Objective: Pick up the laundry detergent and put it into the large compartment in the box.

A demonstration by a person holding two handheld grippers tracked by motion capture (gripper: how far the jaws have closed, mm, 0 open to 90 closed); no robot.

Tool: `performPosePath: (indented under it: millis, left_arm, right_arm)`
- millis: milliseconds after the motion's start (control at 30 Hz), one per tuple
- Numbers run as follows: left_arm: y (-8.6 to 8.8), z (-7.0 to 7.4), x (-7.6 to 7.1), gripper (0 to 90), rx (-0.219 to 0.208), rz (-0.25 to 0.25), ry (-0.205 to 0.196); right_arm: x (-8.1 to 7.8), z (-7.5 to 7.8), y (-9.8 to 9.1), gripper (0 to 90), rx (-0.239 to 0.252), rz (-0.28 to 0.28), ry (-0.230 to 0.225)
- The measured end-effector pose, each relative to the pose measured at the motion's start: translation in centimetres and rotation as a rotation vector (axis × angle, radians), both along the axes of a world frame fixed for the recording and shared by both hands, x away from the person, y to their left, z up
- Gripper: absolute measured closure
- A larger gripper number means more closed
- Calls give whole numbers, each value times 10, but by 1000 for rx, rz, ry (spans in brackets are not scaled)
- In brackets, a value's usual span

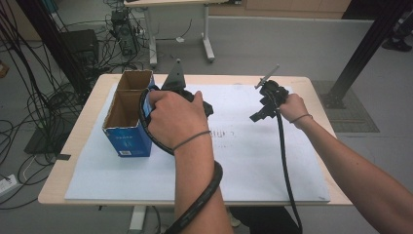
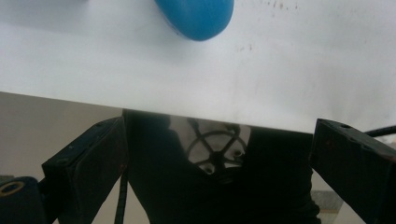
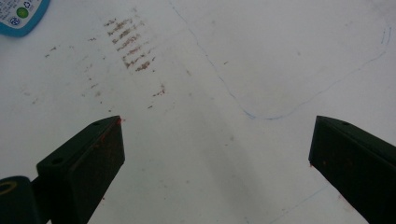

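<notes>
Box (image 1: 127, 113), blue on the outside and brown cardboard within, stood upright near the left end of the counter (image 1: 73, 141) in the high view, on a white sheet (image 1: 243, 161) that covered most of the top. Its top was open and a cardboard wall split it into two compartments; what showed of both looked empty, though their floors could not be made out. The left hand-held gripper (image 1: 187, 95) was held just beside the box's right wall, probably to keep it within easy reach, while the right hand-held gripper (image 1: 265, 100) hung well apart over the bare sheet, seemingly idle.

From the left hand-held gripper view, its two black jaws stood wide apart with nothing between them. The camera looked back across the sheet's near edge; a rounded blue shape (image 2: 196, 16) at the top was most likely part of the box, though that could not be told for sure.

From the right hand-held gripper view, the jaws were likewise spread wide and empty above the smudged white sheet, with a blue labelled corner (image 3: 21, 16) at the upper left.
</notes>
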State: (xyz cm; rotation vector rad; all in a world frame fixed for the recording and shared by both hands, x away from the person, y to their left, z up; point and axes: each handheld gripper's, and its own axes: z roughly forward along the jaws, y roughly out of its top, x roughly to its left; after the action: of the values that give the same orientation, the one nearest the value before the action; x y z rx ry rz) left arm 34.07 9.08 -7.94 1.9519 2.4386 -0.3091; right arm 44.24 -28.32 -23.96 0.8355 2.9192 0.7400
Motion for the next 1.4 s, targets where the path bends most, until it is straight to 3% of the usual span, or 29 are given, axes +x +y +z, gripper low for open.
performPosePath:
  millis: [267, 500, 767, 1000, 1333, 1400]
  left_arm:
    - [-12, 5, 14, 51, 31, 52, 8]
    - [-17, 5, 25, 51, 10, 93, 6]
    - [-19, 3, 36, 52, 0, 115, 20]
    - [-17, 7, 40, 52, 13, 158, -7]
    - [-17, 6, 49, 52, 76, 190, -5]
    - [-12, 5, 47, 52, 79, 217, -22]
  right_arm:
    - [0, 0, -2, 36, -7, 5, -1]
    - [0, 1, -3, 35, -21, 5, -7]
    - [2, -3, -11, 35, -4, -6, 15]
    - [3, -4, -18, 34, 5, -10, 14]
    - [7, -11, -22, 33, 30, -2, 31]
    - [9, -14, -23, 34, 33, -3, 35]
